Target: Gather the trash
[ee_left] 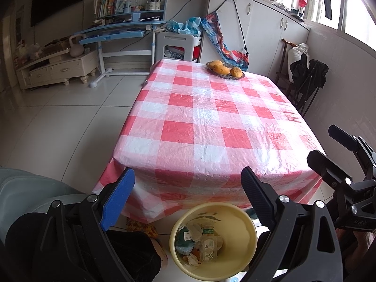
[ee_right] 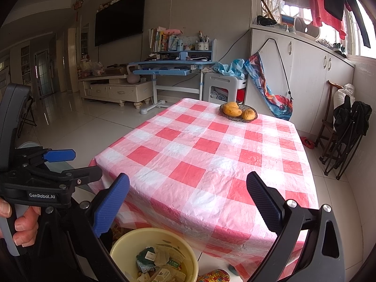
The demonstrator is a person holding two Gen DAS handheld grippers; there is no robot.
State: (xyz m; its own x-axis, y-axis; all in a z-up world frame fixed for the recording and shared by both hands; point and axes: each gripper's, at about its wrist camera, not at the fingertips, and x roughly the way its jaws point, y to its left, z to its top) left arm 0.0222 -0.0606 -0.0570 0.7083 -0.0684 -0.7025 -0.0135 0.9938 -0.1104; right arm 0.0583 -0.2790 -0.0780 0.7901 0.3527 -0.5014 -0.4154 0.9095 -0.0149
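Nearest, floor level: a pale yellow bin [ee_left: 212, 240] stands on the tiles just in front of the surface's near edge. Inside it lie a small clear bottle [ee_left: 208, 246] with a green label, crumpled wrappers and paper scraps.

Left gripper [ee_left: 188, 199] hangs above the bin, fingers spread wide, nothing between them, touching nothing. Right gripper [ee_right: 188, 203] likewise: fingers wide apart, empty, held over the near corner of the surface with the bin below and to its left. A hand [ee_right: 22, 223] grips the left tool's handle, seen in the right wrist view.

Beyond: the surface [ee_left: 211, 122] under a red-and-white checked plastic cloth. At its far end, a woven basket [ee_left: 225, 70] holding yellow-orange fruit. Well behind, a blue desk [ee_right: 174, 67] stacked with books.
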